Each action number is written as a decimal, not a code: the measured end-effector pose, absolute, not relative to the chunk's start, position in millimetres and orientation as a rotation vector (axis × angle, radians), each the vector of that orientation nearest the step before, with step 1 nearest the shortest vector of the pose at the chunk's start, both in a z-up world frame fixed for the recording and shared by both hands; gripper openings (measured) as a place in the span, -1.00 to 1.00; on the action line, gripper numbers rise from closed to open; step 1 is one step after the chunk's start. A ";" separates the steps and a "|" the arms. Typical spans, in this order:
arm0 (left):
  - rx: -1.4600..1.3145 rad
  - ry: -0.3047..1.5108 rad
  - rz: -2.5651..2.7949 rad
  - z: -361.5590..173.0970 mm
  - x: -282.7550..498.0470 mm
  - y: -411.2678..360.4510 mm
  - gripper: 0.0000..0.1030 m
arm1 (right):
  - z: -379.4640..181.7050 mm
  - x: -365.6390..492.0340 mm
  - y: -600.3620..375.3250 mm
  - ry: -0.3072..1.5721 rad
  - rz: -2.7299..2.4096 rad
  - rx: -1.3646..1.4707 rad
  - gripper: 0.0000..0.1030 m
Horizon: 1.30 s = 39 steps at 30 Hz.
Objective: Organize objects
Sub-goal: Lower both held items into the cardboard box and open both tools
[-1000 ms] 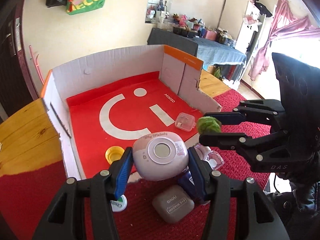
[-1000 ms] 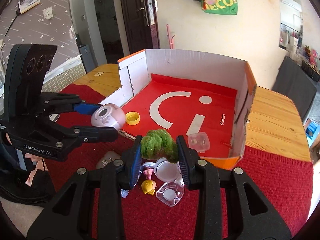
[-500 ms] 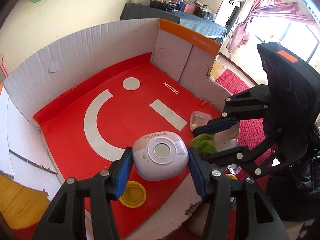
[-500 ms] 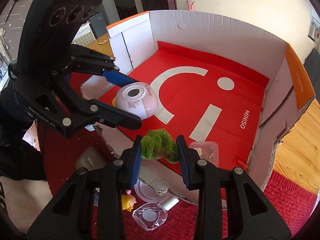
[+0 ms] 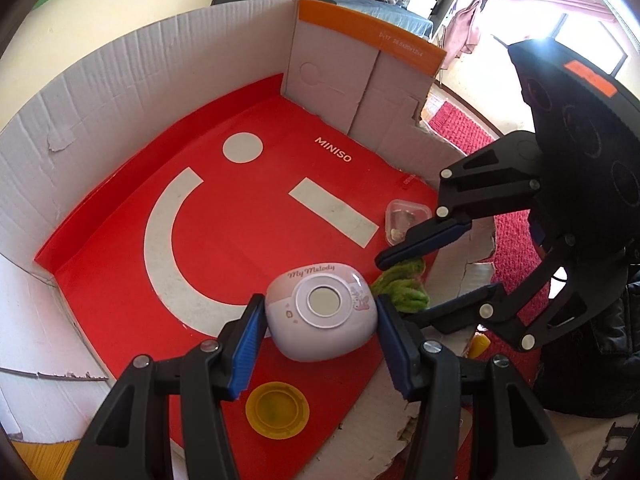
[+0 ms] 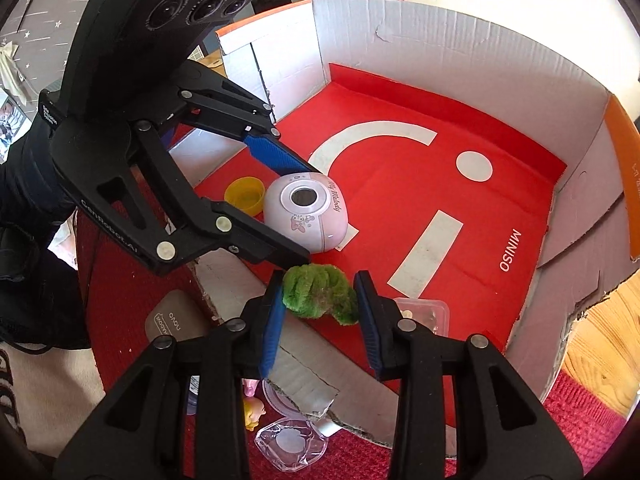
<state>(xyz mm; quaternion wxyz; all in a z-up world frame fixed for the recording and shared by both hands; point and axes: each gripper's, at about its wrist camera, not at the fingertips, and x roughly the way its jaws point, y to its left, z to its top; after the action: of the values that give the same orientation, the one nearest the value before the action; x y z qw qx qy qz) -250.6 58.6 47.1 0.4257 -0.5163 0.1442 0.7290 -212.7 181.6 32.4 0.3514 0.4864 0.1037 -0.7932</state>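
The cut-down cardboard box (image 5: 120, 80) with a red floor lies open in both views (image 6: 460, 48). My left gripper (image 5: 320, 344) has opened around the pink My Melody case (image 5: 322, 312), which rests on the box floor (image 6: 304, 210); gaps show at both pads. My right gripper (image 6: 320, 312) stands open around the green fuzzy ball (image 6: 320, 294), low over the box's front edge; the ball also shows in the left wrist view (image 5: 402, 286), between the right gripper's fingers.
Inside the box lie a yellow lid (image 5: 277, 410) and a small clear container (image 5: 406, 220). On the red cloth in front of the box lie a grey NOVO case (image 6: 174, 320), a clear lid (image 6: 290, 442) and a small yellow figure (image 6: 254, 412). Wooden table (image 6: 600, 340) at right.
Both grippers moved forward and down into the box. The left jaws have opened off the pink case, now set on the floor. The right jaws have widened around the green ball.
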 end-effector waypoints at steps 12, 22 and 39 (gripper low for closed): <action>-1.305 0.387 1.790 42.3 -255.2 60.9 0.09 | 23.5 -220.7 179.2 0.294 -2.020 1.288 -0.34; -1.304 0.384 1.791 43.7 -258.1 60.4 0.09 | 21.7 -222.1 177.1 0.325 -2.013 1.294 -0.34; -1.272 0.343 1.822 59.2 -265.3 55.6 0.10 | 28.1 -223.7 177.4 0.351 -2.026 1.274 -0.04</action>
<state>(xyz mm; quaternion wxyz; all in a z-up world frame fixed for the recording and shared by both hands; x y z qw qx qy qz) -265.3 55.6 59.2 0.4318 -0.5102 0.1374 0.7310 -223.7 177.4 28.1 0.3535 0.4926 0.1357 -0.7836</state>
